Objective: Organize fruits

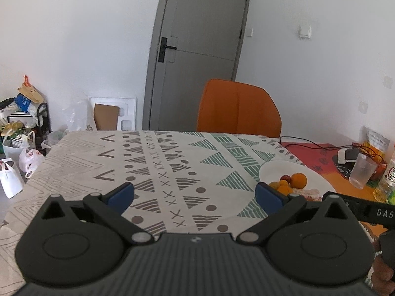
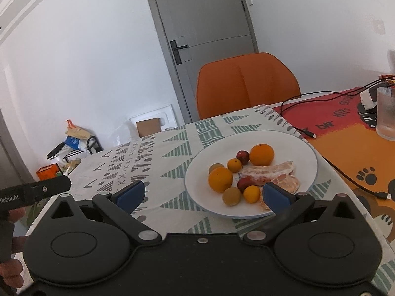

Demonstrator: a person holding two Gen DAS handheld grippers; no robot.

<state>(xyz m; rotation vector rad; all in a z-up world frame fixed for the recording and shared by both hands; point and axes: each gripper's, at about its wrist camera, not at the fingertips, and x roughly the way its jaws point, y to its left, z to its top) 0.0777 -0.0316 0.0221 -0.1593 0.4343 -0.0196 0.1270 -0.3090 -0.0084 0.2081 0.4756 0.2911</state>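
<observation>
Two hand-held grippers are up over the desk (image 1: 74, 172), and neither holds anything. Our left hand-held gripper (image 1: 194, 197) has its fingers spread wide over bare patterned cloth, with nothing between them. Ahead of it and off to its right sits the white plate (image 1: 274, 170), where only the far fruits show past its right finger.

Moving right, our right hand-held gripper (image 2: 202, 196) is likewise spread apart and empty, and the plate (image 2: 291, 145) lies just ahead, towards its right finger. On it we see a big orange (image 2: 220, 179) nearest the gap, another orange (image 2: 262, 155) farther back, small yellow and red fruits around them, and peeled pomelo pieces (image 2: 267, 170) behind the right fingertip. Farther right stands a glass (image 2: 386, 113) on the orange mat.

We judge that no fruit has been picked yet. Next we would bring the right hand-held gripper forward and down so that one fruit, probably the near orange, sits between the fingers, then close gently; round fruit may roll.
</observation>
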